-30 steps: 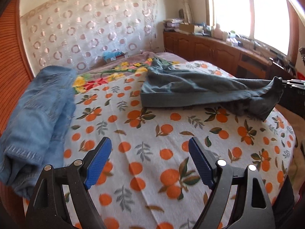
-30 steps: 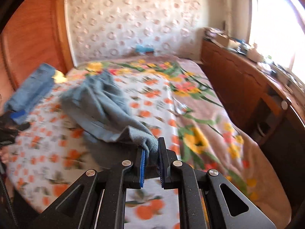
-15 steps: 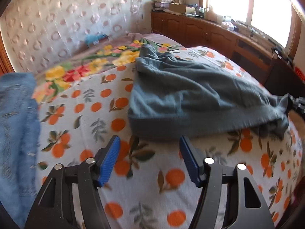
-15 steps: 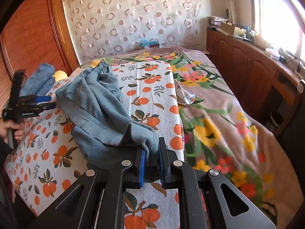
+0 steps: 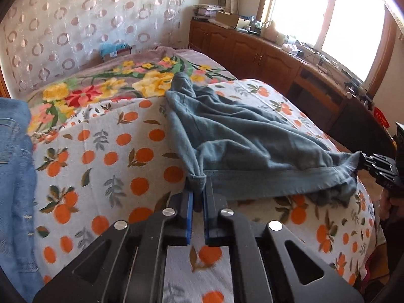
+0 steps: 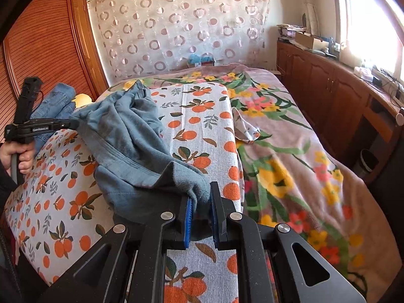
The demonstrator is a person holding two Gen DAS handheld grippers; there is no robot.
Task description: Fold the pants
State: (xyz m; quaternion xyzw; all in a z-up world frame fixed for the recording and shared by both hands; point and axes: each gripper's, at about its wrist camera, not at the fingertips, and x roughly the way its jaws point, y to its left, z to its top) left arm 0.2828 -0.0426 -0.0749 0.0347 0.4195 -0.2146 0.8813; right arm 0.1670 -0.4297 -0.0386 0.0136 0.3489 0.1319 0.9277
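In the left wrist view, the left gripper [image 5: 198,197] sits at lower centre, its blue-padded fingers [image 5: 189,217] clamped on a corner of the rumpled grey-blue cotton pants [image 5: 242,144], which spread rightward across the orange-print bedsheet [image 5: 108,166]. Folded blue denim jeans [image 5: 15,166] lie at left. In the right wrist view, the right gripper [image 6: 200,207] at bottom centre pinches the pants' [image 6: 131,136] other corner.

Bed cover [image 5: 111,166]: white, printed with oranges and leaves.
Blanket [image 6: 290,151]: floral, spread beneath the cover.
Denim garment [image 5: 15,176]: laid at the bed's left edge.
Cabinets [image 6: 328,88]: wooden, ranged below the window.
Curtain [image 6: 176,25]: circle-patterned.
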